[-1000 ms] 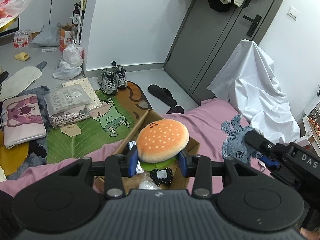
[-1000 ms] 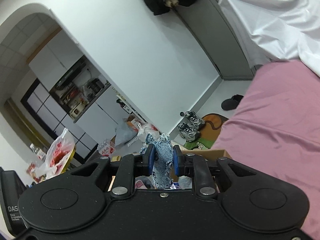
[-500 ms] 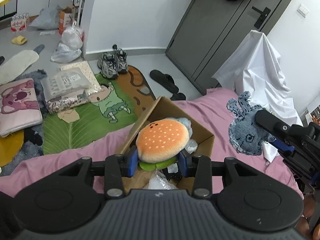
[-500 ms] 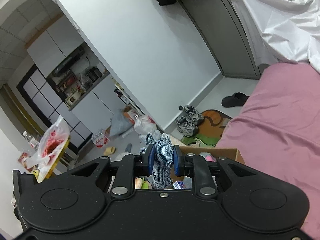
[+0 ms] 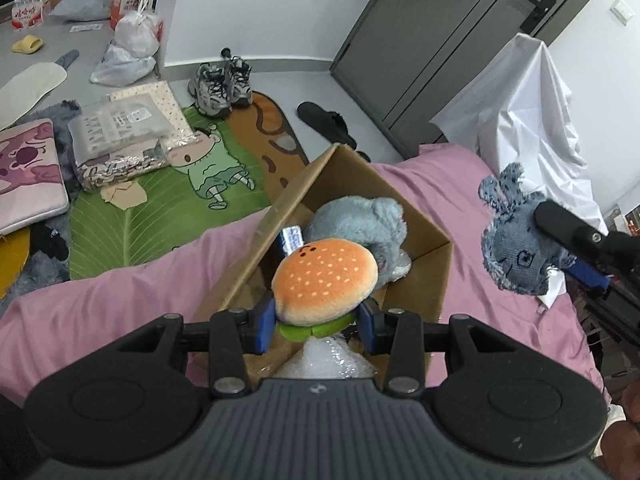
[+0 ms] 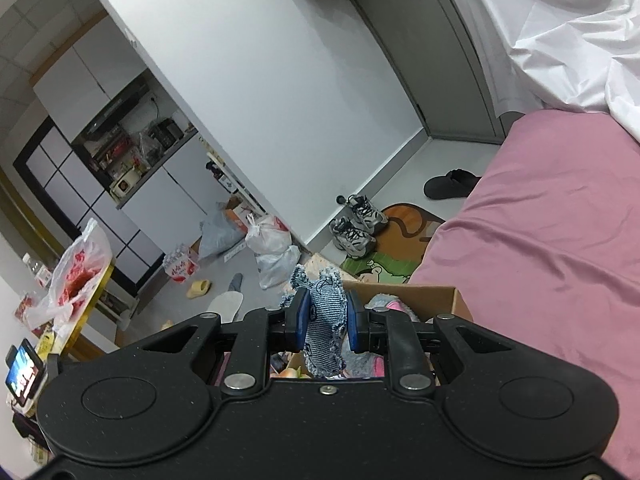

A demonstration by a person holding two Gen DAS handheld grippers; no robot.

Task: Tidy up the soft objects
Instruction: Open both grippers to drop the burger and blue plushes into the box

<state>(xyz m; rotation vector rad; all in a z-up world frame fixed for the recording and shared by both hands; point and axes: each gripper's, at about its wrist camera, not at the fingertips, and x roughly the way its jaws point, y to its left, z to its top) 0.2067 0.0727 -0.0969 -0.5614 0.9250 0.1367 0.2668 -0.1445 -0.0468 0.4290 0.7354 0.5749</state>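
At lower centre of the left wrist view, the burger toy (image 5: 324,282) is clamped between the partly closed fingers of the left gripper (image 5: 318,322), above the cardboard box (image 5: 436,276) on the pink bed (image 5: 100,312). It is best lowered beside the grey plush (image 5: 360,220) before release. At right, the denim toy (image 5: 516,256) is pinched tight by the right gripper (image 6: 323,322), beside the box.

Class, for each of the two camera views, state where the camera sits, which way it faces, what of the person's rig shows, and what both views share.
Left wrist: behind the left gripper, angled down into the open cardboard box; it grips an orange burger plush; right gripper at the right edge.
Right wrist: behind the right gripper, facing across the room; it grips a blue denim rabbit toy.
Shared: box, denim rabbit, pink bedcover, grey sneakers.
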